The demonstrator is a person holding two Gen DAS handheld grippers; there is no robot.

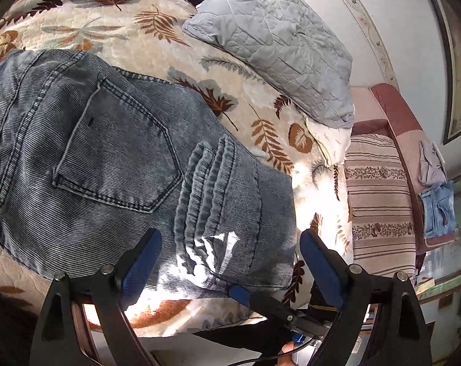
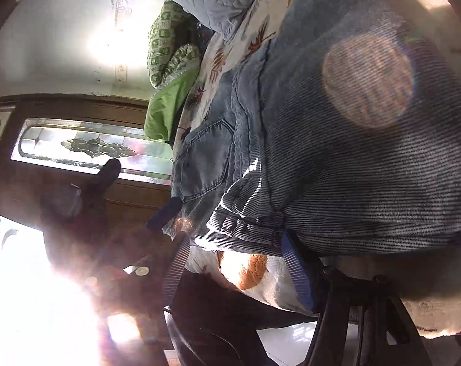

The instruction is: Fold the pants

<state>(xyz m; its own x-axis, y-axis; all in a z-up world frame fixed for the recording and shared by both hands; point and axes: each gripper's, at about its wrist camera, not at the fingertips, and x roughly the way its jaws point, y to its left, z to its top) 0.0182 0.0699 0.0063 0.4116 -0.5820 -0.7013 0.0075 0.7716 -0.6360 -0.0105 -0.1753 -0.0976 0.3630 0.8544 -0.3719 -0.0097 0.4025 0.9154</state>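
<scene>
At the bottom of the left wrist view, the left gripper point(image 1: 230, 259) stands wide apart above the folded pants point(image 1: 108, 152), pads clear of the cloth. In the right wrist view, the right gripper point(image 2: 230, 244) is partly spread around the pants' near edge; glare hides whether it pinches. Behind, a leaf-print bedspread point(image 1: 108, 24) and grey pillow point(image 1: 276, 39) lie upper right.

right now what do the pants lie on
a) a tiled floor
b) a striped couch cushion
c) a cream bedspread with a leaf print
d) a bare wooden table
c: in the left wrist view the grey-blue pants lie spread on a cream quilted bedspread printed with brown and grey leaves, back pocket up; the striped cushion sits off to the side, apart from them.
</scene>
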